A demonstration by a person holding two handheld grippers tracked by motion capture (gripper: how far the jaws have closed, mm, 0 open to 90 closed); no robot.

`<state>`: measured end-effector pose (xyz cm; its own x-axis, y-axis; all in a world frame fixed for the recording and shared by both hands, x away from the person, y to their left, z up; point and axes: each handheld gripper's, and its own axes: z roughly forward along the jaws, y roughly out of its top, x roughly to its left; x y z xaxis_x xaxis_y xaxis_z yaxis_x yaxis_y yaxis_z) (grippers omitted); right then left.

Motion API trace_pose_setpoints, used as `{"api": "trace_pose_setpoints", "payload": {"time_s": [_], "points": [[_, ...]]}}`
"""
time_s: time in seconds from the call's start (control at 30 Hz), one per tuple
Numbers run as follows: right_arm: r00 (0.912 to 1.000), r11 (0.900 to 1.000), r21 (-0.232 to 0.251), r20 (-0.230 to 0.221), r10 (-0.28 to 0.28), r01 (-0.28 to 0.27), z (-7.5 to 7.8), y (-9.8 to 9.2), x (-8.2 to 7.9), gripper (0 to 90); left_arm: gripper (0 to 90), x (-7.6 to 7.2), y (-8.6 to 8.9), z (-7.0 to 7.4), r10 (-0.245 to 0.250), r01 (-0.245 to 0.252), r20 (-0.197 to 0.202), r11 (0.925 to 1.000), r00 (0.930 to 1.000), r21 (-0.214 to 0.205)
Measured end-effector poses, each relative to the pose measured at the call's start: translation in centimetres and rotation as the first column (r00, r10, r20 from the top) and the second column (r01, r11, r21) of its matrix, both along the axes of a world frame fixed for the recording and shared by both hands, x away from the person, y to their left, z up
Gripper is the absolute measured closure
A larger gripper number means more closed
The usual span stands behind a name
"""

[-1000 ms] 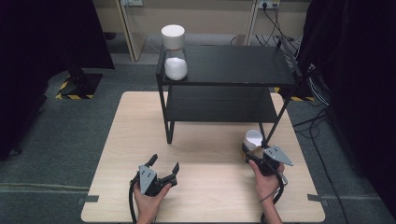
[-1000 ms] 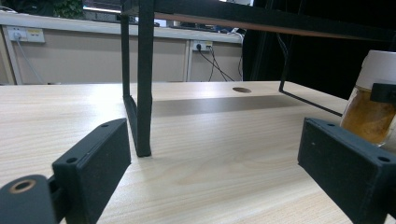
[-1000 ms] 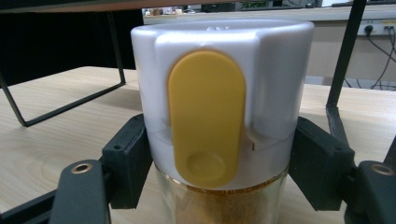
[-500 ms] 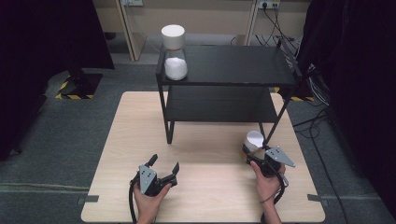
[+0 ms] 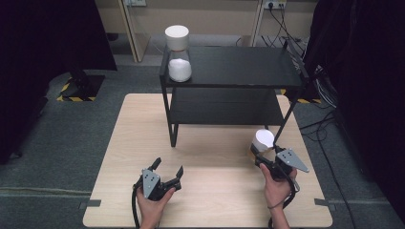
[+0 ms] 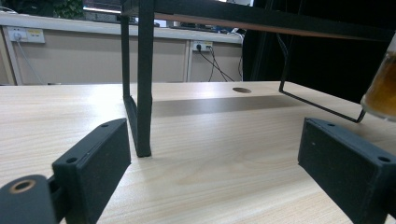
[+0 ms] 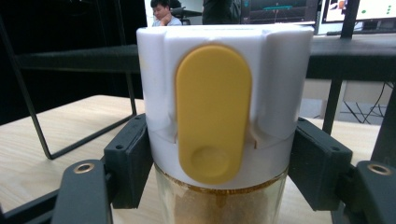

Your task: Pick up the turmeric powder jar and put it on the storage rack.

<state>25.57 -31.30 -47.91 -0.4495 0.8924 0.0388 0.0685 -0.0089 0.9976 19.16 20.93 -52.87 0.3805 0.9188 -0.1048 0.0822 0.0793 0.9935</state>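
A light wooden table (image 5: 215, 143) carries a black two-tier shelf rack (image 5: 234, 71) across its far half, toward twelve o'clock in the high view. One rack leg (image 6: 142, 93) stands upright just ahead of the left gripper in the left gripper view. On the rack's top tier, at its ten o'clock corner, stands a clear jar of white powder (image 5: 179, 59) with a white lid. At about four o'clock on the table, just beside the rack's near right leg, is the task's thing: a glass shaker jar (image 7: 219, 140) with amber contents, a white cap and a yellow oval flip tab. The right gripper (image 5: 268, 162) pinches this shaker, its two black jaws pressed against the cap's lower edge from either side, as the right gripper view shows. The left gripper (image 5: 167, 168) sits at seven o'clock near the table's front edge, its jaws spread wide with bare tabletop between them.
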Motion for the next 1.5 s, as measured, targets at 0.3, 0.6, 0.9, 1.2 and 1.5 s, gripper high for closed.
{"api": "trace_pose_setpoints", "payload": {"time_s": [0.3, 0.6, 0.9, 1.2, 1.5], "points": [[0.9998, 1.0000, 0.002, 0.020, -0.003, 0.003, 1.8, -0.5, -0.5, 30.3, 8.8, 0.0, 0.0, 0.0, 0.001, -0.001, 0.001, 1.0000, 1.0000, 0.000], [0.9986, 0.9998, 0.020, 0.052, -0.002, 0.001, 3.8, -1.0, -1.2, 30.4, 8.8, 0.0, -0.1, 0.0, 0.002, -0.002, 0.001, 1.0000, 1.0000, 0.002], [0.9969, 0.9998, 0.017, 0.079, -0.001, -0.001, 5.8, -1.2, -1.5, 30.4, 8.7, 0.0, -0.1, 0.0, 0.003, -0.003, 0.002, 1.0000, 1.0000, 0.001], [0.9946, 0.9998, 0.019, 0.103, -0.009, 0.007, 8.1, -1.2, -1.7, 30.4, 8.7, -0.1, -0.1, 0.0, 0.005, -0.005, 0.003, 1.0000, 1.0000, 0.002], [0.9935, 0.9997, 0.020, 0.113, -0.014, 0.011, 10.4, -1.2, -1.6, 30.5, 8.7, 0.0, -0.1, 0.0, 0.004, -0.004, 0.001, 1.0000, 1.0000, 0.002]]}}
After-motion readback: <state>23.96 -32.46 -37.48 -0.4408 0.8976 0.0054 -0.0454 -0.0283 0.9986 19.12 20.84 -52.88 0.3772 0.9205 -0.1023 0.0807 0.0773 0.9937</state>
